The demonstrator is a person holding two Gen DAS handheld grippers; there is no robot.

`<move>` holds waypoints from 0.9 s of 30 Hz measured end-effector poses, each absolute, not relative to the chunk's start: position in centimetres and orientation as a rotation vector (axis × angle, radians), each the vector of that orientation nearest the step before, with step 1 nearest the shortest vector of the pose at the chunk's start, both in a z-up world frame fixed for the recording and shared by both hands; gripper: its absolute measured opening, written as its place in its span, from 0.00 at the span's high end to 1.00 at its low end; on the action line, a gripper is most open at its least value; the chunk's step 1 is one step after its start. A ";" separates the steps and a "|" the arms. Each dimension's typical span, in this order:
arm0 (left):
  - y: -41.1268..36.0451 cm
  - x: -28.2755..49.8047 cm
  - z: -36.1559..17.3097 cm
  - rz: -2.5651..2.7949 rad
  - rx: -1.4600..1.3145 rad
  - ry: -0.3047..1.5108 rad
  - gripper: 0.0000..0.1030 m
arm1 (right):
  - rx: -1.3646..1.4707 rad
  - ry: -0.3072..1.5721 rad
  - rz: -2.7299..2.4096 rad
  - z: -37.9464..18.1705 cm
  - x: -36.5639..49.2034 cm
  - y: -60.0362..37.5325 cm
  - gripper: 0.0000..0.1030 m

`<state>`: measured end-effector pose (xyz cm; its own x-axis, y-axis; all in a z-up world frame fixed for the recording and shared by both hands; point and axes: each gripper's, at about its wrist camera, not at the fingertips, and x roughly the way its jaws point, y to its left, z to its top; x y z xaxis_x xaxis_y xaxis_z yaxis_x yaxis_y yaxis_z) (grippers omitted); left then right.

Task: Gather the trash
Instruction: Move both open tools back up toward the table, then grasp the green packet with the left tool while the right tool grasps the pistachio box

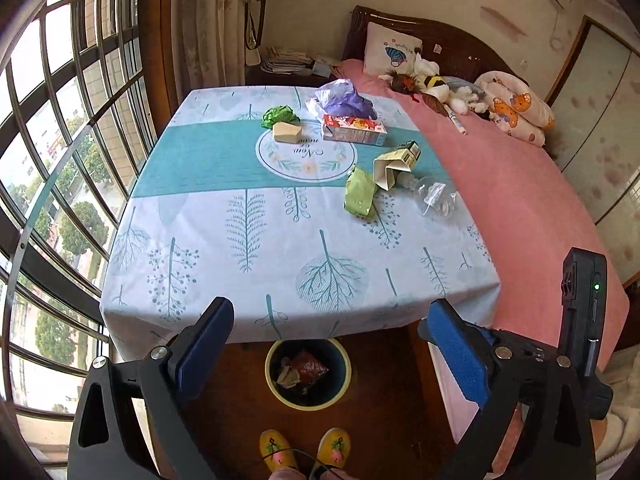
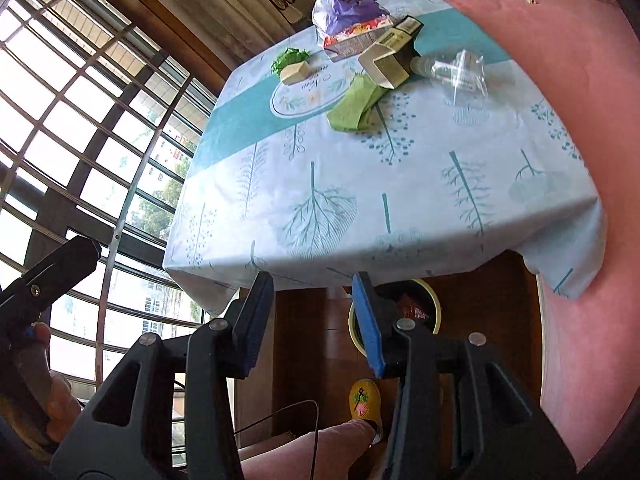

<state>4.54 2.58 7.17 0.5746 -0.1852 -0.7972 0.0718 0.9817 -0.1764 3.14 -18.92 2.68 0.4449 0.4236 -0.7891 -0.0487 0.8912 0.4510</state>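
Observation:
Trash lies on the table (image 1: 280,240): a green packet (image 1: 360,194), a torn carton (image 1: 394,164), a clear plastic bottle (image 1: 434,200), a red box (image 1: 354,128), a purple bag (image 1: 346,98), a beige wedge (image 1: 286,133) and a green crumpled wrapper (image 1: 278,115). A bin (image 1: 308,372) with wrappers inside stands on the floor below the table's near edge. My left gripper (image 1: 332,320) is open and empty above the bin. My right gripper (image 2: 314,308) is open and empty near the table edge, with the bin (image 2: 430,296) just behind its right finger. The green packet (image 2: 354,104) and bottle (image 2: 456,72) show in the right wrist view too.
A bed with a pink sheet (image 1: 520,200), a pillow and soft toys runs along the table's right side. A barred window (image 1: 60,160) fills the left. A person's yellow slippers (image 1: 304,448) stand on the wooden floor by the bin. The other gripper's handle (image 1: 580,312) is at right.

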 end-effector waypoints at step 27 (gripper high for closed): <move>-5.2 24.7 3.5 -0.325 0.090 1.094 0.08 | 0.464 0.974 -0.009 3.5 14.5 -24.1 0.62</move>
<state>24.70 -5.16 3.47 0.4173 -0.2147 -0.8831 0.3024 0.9491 -0.0878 14.45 -24.11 3.47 0.5700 0.1974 -0.7975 0.2125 0.9022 0.3752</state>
